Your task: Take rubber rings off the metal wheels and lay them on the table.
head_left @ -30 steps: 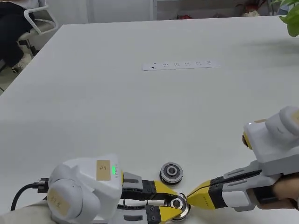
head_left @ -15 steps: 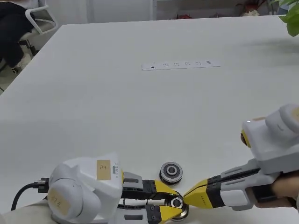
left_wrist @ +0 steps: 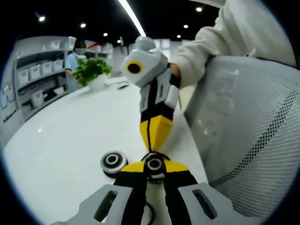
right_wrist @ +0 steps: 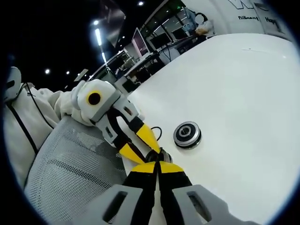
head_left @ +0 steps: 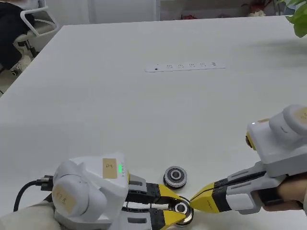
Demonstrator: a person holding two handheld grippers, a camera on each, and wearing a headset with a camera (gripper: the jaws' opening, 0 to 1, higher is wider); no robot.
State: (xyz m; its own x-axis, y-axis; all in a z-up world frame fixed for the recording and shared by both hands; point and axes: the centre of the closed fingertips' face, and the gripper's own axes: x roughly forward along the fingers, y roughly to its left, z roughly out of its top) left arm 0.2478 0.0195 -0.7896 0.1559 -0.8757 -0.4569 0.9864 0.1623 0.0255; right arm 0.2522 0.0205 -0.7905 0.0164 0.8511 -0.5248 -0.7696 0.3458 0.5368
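My left gripper (head_left: 180, 211) is at the table's near edge, shut on a small metal wheel (head_left: 182, 209) held between its yellow fingertips (left_wrist: 174, 167). The wheel (left_wrist: 153, 164) shows its shiny hub. My right gripper (head_left: 192, 201) comes in from the right, and its jaws are pressed together at the wheel's rim, pinching the thin black rubber ring (left_wrist: 152, 153). In the right gripper view the jaws (right_wrist: 159, 165) meet just below the held wheel (right_wrist: 165, 153). A second wheel (head_left: 175, 176), its black ring still on, lies flat on the table just beyond (left_wrist: 114, 162) (right_wrist: 187, 134).
A white power strip (head_left: 184, 66) lies mid-table. An office chair (head_left: 33, 21) stands at the far left corner and a green plant (head_left: 300, 17) at the far right. A grey mesh chair back (left_wrist: 248, 131) is close behind the grippers.
The right gripper has shifted slightly lower and nearer; its tips stay at the held wheel. The left gripper and the loose wheel have not moved.
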